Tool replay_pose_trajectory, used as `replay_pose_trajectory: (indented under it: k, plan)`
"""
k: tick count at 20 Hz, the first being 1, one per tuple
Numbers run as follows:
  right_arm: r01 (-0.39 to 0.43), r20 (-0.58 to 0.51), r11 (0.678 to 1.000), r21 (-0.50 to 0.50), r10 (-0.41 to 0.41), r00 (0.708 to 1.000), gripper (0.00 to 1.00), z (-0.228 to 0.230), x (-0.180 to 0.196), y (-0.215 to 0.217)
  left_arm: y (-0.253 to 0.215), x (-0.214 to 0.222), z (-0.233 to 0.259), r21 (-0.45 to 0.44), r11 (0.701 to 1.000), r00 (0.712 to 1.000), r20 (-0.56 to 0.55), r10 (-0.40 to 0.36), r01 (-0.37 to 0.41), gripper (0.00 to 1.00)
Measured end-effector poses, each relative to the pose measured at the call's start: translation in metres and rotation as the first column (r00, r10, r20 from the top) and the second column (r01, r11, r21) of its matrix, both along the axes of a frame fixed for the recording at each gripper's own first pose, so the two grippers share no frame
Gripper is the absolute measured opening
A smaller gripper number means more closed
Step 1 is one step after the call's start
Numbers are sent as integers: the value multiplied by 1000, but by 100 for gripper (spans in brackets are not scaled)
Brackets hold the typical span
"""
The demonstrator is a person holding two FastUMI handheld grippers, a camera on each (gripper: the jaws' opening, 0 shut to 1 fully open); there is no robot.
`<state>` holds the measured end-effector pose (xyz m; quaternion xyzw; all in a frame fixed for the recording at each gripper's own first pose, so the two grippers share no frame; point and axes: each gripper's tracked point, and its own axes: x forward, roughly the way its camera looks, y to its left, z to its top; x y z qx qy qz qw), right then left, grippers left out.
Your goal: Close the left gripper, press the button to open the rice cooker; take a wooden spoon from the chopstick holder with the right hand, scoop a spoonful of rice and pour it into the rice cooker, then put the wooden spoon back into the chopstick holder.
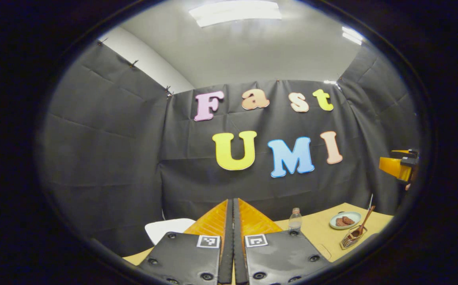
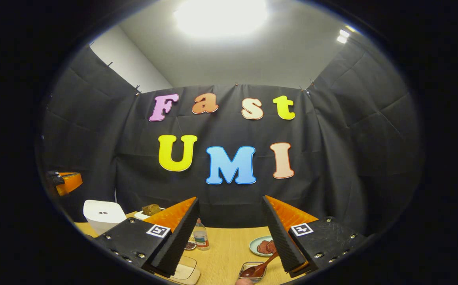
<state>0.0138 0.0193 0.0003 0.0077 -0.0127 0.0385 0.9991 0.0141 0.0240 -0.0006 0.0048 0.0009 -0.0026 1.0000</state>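
We read the step in hand as the first one: the left gripper [image 1: 233, 237] has its fingers clenched flat against each other on nothing, which is what the button press needs, and it hangs above the near table [image 1: 320, 233] edge. In the left gripper view the cooker [image 1: 167, 229] shows as a white body just left of the closed fingers, lid down as far as we can tell; in the right gripper view the cooker [image 2: 103, 213] sits at the far left of the table [image 2: 229, 245] with a small dark mark on top, and we cannot tell whether that is the button. To press well, we judge that we should bring the closed tips down square on the latch, push straight along its travel, and keep the fingers shut so they do not straddle it. Moving right, a bottle [image 2: 200, 235] stands mid-table, then a clear container [image 2: 185, 271] at the near edge, its contents unclear. A plate [image 2: 261, 246] lies beyond the holder [image 2: 252, 271], a small wire basket from which the spoon [image 2: 258, 268] leans up to the right. The right gripper [image 2: 233, 233] is released, fingers wide apart, poised above holder and spoon and touching neither. We judge it should wait until the lid is up.
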Motion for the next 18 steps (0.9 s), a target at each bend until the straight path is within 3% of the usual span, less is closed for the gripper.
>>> replay_pose_trajectory:
  k: [1, 3, 18]
  plan:
    - [-1, 2, 1000, -6, 1, 1000, 95, 1, -1, 2, 13, 8, 0, 6, 1000, 1000, 6, 25, -25, 14]
    - [3, 5, 1000, -13, -3, 1000, 95, 2, -4, 6, 18, 10, -5, 0, 1000, 1000, 2, 30, -30, 8]
    - [153, 8, 988, -33, -152, 988, 95, 5, -25, 18, 122, 84, -99, -66, 993, 982, -171, 83, -96, 8]
